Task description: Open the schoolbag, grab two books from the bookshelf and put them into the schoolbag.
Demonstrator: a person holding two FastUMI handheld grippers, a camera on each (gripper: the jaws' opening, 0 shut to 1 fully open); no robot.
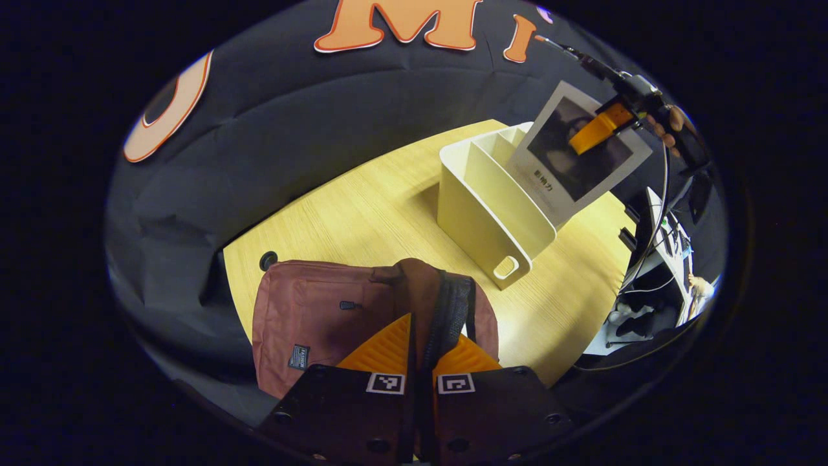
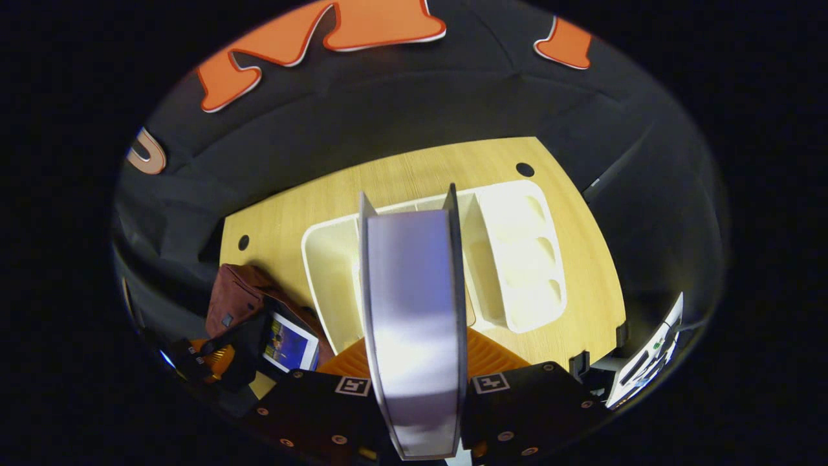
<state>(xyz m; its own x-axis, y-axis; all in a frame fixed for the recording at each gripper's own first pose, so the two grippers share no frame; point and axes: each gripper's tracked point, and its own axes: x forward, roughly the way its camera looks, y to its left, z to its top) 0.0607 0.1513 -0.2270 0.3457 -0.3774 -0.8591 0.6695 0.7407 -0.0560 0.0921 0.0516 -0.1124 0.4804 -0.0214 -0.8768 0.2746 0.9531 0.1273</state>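
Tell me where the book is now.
The book is clamped in the right gripper, raised above the white bookshelf; in the left gripper view it's upper right.

Right claw (image 2: 414, 369) grips a book (image 2: 414, 310) above the bookshelf (image 2: 517, 259).

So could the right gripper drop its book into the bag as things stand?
Probably yes. The right gripper grips the book above the shelf, and the left gripper holds the bag by its top edge, where another book already shows.
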